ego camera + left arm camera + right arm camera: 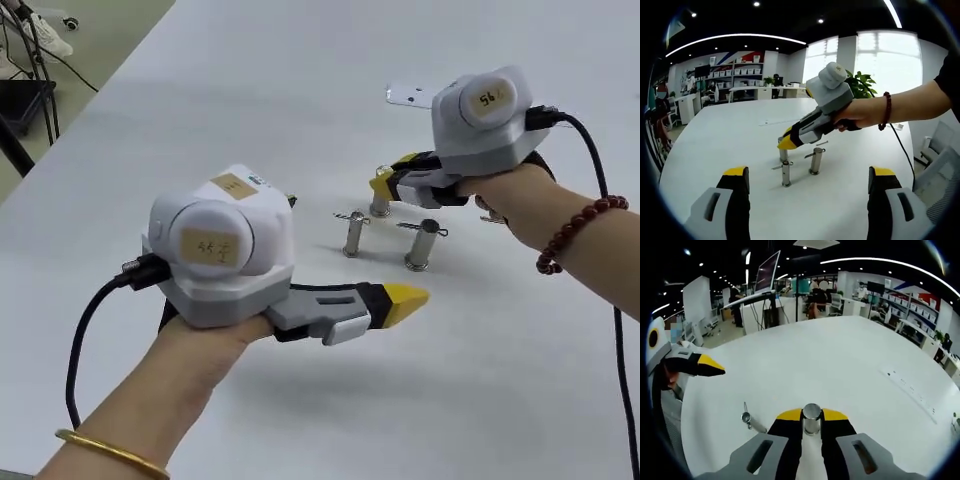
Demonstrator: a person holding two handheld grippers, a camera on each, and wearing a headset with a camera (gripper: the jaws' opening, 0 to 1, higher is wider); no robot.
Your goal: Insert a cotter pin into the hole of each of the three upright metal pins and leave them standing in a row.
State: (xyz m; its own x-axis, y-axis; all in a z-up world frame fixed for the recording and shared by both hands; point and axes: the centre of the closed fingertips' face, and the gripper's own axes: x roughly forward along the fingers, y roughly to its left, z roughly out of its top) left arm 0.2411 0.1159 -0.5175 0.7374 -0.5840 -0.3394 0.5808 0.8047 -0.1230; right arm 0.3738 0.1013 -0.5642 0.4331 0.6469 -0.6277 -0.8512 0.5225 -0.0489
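Observation:
Three short upright metal pins stand close together on the white table [300,80]. The near left pin [353,233] and the near right pin [422,244] each carry a cotter pin through the top. My right gripper [382,183] is shut on the far pin [380,206]; in the right gripper view its yellow-tipped jaws [811,415] clamp that pin's head [811,412]. My left gripper [385,312] hovers open and holds nothing, a short way in front of the pins, with its jaws spread wide in the left gripper view [809,172].
A flat white strip [410,96] lies on the table beyond the pins. A small loose metal piece [821,143] lies by the pins. Floor, cables and a stand [25,90] are off the table's far left edge.

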